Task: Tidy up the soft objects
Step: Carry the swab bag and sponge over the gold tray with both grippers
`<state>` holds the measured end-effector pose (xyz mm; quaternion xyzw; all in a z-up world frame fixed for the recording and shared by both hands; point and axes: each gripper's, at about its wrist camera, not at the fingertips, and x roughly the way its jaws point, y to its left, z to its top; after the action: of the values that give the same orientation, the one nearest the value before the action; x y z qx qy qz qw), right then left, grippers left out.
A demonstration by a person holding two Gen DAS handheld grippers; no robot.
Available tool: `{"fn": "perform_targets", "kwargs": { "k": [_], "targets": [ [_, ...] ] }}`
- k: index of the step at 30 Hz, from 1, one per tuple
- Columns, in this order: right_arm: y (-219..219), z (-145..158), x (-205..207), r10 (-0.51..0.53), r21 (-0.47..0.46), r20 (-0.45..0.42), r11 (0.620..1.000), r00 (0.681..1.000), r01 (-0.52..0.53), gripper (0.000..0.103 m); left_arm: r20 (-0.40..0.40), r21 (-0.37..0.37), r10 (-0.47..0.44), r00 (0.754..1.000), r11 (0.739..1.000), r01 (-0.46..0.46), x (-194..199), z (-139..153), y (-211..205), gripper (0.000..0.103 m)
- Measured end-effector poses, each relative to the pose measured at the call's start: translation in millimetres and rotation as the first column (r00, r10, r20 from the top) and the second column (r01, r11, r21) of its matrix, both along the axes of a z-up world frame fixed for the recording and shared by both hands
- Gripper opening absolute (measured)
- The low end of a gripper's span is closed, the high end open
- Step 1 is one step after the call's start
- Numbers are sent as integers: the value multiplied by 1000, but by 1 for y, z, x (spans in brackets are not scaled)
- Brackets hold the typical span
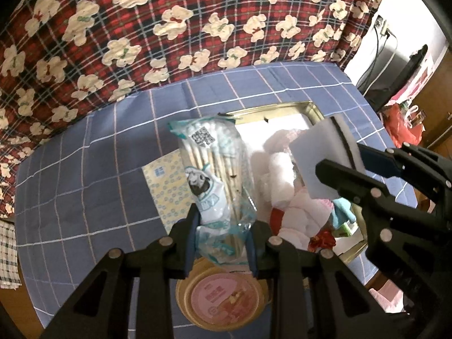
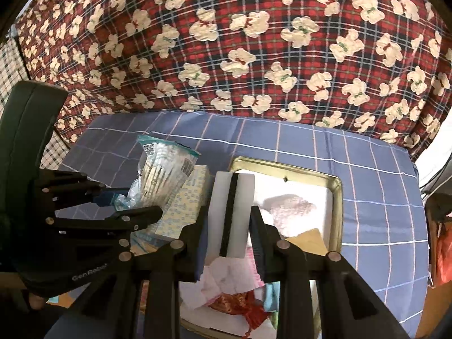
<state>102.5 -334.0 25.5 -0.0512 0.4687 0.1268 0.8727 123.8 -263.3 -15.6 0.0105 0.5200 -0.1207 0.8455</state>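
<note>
Currently both grippers hold something above the blue checked cloth (image 1: 84, 169). The left gripper (image 1: 221, 243) is clenched on the lower end of a clear packet of cotton swabs (image 1: 214, 169); gripped at the bottom, the packet stands up and leans away toward 12 o'clock, so its printed face stays readable and its bulk hangs clear of the fingers. The right gripper (image 2: 230, 243) grasps a white sponge block with a dark stripe (image 2: 231, 212), pads pressing its two broad faces, block upright. My reading: holding it by the flat sides keeps a soft block from twisting out.

In the left wrist view the sponge hangs over the gold-rimmed tray (image 1: 285, 106) at about 3 o'clock of the packet. The tray already carries soft things: pale fluffy pieces (image 1: 271, 169), pink and white cloth (image 2: 223, 279), a red pouch (image 2: 240, 302). Judgement: the tray is the collecting spot, and both held items are likely headed there.

Surroundings:
- yellow patterned pack (image 1: 166, 186) lies flat on the cloth at 9 o'clock of the tray, under the swab packet.
- round tin with a pink lid (image 1: 220, 299) sits at 6 o'clock, just under the left gripper.
- red plaid bear-print blanket (image 2: 254, 42) fills 12 o'clock.

Obstacles: the tray's near half is crowded; open white floor remains at its far end. The two grippers are near each other, so simultaneous lowering risks a knock.
</note>
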Motion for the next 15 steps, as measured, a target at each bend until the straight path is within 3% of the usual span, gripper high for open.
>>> {"fn": "perform_targets", "kwargs": {
  "k": [15],
  "targets": [
    [-38,-5,14,-77,-5,-16,997,997,77,30,-2,8,-69,998,998,69,21,-5,-36,27]
  ]
}}
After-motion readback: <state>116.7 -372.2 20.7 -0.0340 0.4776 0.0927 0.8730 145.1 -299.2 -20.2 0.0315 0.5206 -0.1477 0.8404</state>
